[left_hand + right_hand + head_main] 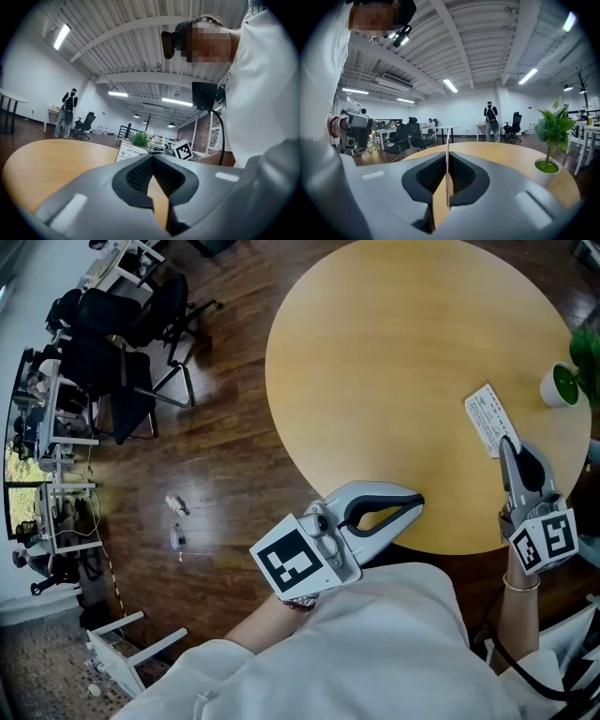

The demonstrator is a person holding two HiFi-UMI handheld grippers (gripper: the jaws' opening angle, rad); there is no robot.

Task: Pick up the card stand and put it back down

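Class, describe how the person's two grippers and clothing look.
The left gripper and right gripper have light grey shells with black ribbed pads inside the jaws. Each carries a white cube with black square markers. The person wears a white top.

the table (375, 352) is finished in pale tan wood, the floor (220, 460) in dark brown planks. the card stand (489, 418) is printed dark on white — the pot (548, 390) is white, filled with green. black-and-white squares are carried on the grey left gripper (419, 500) and right gripper (507, 444).
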